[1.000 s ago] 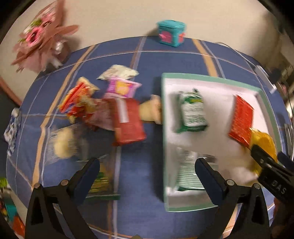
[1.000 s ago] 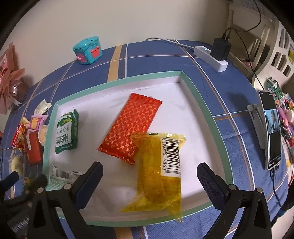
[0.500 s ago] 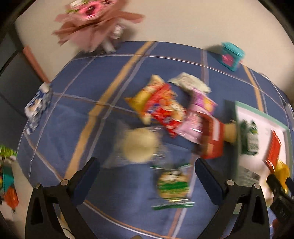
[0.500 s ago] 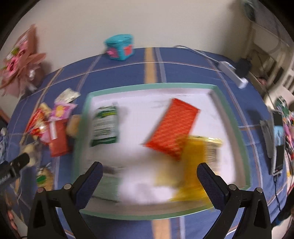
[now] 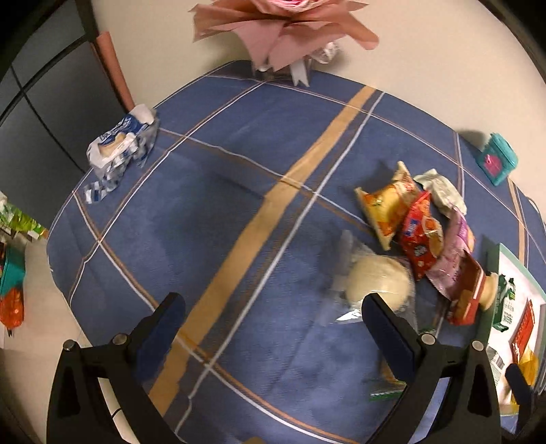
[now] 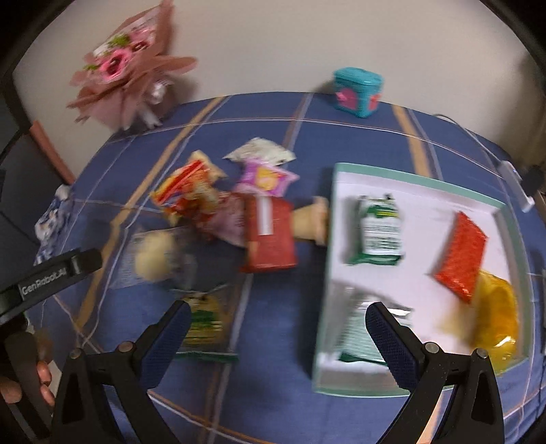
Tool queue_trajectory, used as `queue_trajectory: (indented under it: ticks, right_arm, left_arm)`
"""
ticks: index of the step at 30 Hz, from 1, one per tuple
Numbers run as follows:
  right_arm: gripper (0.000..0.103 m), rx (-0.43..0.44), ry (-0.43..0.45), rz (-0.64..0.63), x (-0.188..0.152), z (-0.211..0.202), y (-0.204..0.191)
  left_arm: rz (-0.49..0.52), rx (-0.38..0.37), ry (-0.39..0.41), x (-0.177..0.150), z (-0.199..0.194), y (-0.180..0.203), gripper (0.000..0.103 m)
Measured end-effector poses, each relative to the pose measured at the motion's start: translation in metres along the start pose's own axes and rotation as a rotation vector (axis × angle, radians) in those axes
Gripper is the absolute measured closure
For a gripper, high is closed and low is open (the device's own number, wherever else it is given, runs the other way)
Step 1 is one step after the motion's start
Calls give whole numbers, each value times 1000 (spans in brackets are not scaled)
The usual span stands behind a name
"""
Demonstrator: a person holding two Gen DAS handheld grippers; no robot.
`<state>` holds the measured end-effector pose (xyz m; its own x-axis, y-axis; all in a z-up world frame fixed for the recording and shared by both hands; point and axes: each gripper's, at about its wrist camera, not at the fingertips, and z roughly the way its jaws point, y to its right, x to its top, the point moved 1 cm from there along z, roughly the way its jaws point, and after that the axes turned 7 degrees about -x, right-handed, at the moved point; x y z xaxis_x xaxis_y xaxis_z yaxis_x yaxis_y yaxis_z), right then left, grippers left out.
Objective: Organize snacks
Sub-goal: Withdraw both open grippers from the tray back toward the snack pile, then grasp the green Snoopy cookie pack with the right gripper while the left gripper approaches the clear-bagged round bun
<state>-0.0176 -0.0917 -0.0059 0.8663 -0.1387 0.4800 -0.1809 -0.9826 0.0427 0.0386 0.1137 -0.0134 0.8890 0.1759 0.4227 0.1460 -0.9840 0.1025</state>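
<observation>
My left gripper (image 5: 273, 324) is open and empty over bare blue cloth, with a clear-wrapped pale bun (image 5: 378, 283) just beyond its right finger. Past the bun lies a heap of loose snacks: an orange chip bag (image 5: 387, 208), a red bag (image 5: 419, 239) and a pink packet (image 5: 454, 259). My right gripper (image 6: 279, 334) is open and empty too, hovering between a green-yellow packet (image 6: 204, 321) and the white tray (image 6: 423, 177). The tray holds a green-white packet (image 6: 378, 232), a red packet (image 6: 460, 252), a yellow packet (image 6: 494, 310) and a silver-green one (image 6: 361, 328).
A pink bouquet (image 5: 283, 30) and a teal box (image 6: 356, 92) stand at the table's far edge by the wall. A blue-white wrapper (image 5: 119, 147) lies at the far left. A power strip (image 6: 515, 181) sits right of the tray. A hand (image 6: 20, 375) holds the left tool.
Both views have swung left. The left gripper went from the tray's edge to the cloth left of the snack heap. The right gripper left the tray's middle for its left rim.
</observation>
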Motion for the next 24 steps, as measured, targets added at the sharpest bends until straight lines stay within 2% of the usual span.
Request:
queue_trajectory:
  ticks: [5, 14, 20, 24]
  right_arm:
    - [0, 8, -24, -49, -4, 10, -26]
    - [0, 16, -108, -103, -16, 46, -52]
    - [0, 31, -136, -111, -21, 62, -67]
    - [0, 16, -142, -127, -23, 71, -76]
  left_arm:
    - [-16, 3, -27, -1, 9, -11, 0]
    - [-28, -11, -113, -9, 34, -8, 0]
    - [-39, -15, -112, -8, 37, -13, 0]
    - [-42, -27, -81, -5, 30, -16, 0]
